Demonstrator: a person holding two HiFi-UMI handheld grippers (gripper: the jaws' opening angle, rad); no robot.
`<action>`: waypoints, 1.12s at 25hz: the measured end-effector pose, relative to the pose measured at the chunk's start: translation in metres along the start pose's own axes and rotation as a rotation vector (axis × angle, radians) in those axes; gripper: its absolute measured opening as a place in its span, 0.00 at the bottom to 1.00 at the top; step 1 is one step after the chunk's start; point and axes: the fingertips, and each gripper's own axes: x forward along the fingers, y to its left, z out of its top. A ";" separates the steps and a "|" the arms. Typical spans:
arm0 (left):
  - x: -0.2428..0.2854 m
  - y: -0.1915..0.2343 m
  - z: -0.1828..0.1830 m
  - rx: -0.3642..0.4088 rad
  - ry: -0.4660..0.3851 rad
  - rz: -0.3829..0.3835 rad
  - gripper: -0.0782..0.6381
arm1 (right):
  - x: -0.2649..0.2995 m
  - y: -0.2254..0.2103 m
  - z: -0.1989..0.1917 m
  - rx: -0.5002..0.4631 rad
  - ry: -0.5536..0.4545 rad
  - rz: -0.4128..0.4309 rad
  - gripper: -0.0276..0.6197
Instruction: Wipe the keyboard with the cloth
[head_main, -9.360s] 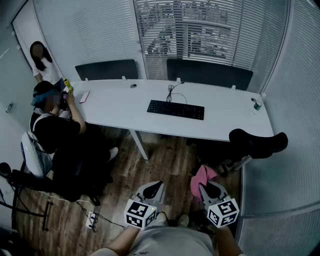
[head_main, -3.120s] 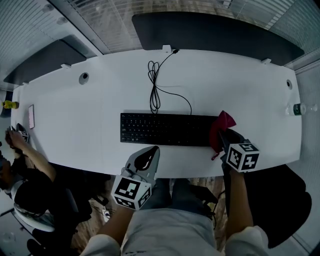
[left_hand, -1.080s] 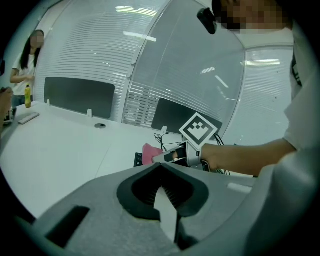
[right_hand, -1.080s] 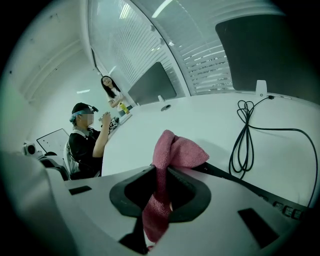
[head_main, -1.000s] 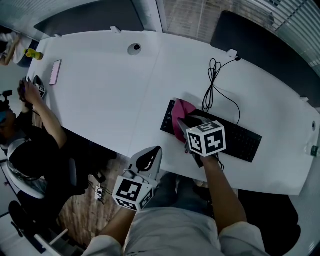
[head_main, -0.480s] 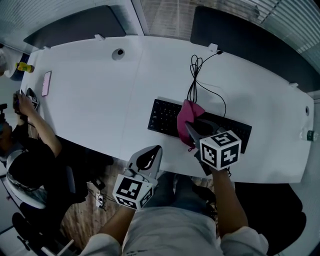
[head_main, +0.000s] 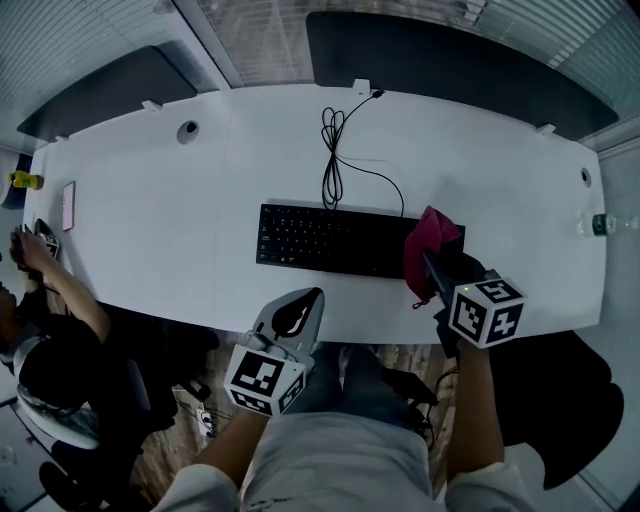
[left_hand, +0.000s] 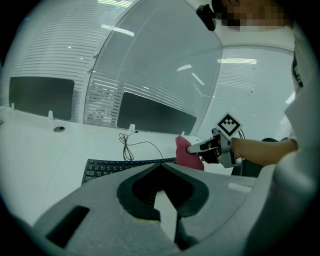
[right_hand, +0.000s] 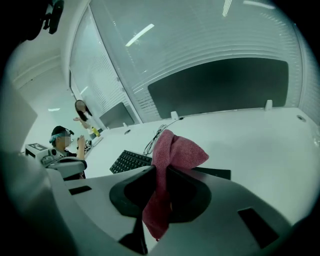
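A black keyboard (head_main: 330, 240) lies in the middle of the white desk (head_main: 180, 230), its cable (head_main: 335, 150) coiled behind it. My right gripper (head_main: 437, 268) is shut on a pink cloth (head_main: 427, 250), which rests over the keyboard's right end. In the right gripper view the cloth (right_hand: 172, 147) bunches above the jaws and hangs down between them, with the keyboard (right_hand: 131, 161) behind. My left gripper (head_main: 305, 302) hangs shut and empty just off the desk's near edge. From the left gripper view I see the keyboard (left_hand: 115, 167), the cloth (left_hand: 189, 154) and the right gripper (left_hand: 192, 148).
A phone (head_main: 68, 205) and a yellow bottle (head_main: 20, 181) lie at the desk's far left, beside a seated person (head_main: 45, 340). A clear bottle (head_main: 600, 224) stands at the right end. A cable grommet (head_main: 188, 129) sits at the back. A black chair (head_main: 560, 400) stands right of me.
The right gripper has carried the cloth along the keyboard from its left end to its right end. The left gripper has stayed by the desk's near edge.
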 end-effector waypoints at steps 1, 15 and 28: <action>0.003 -0.004 0.001 0.006 0.002 -0.010 0.12 | -0.007 -0.012 -0.005 0.010 0.002 -0.023 0.14; 0.024 -0.032 0.002 0.035 0.030 -0.062 0.12 | -0.034 -0.092 -0.058 0.106 0.086 -0.134 0.14; 0.013 -0.008 -0.006 0.022 0.020 -0.002 0.12 | 0.010 -0.065 -0.059 0.089 0.134 -0.071 0.14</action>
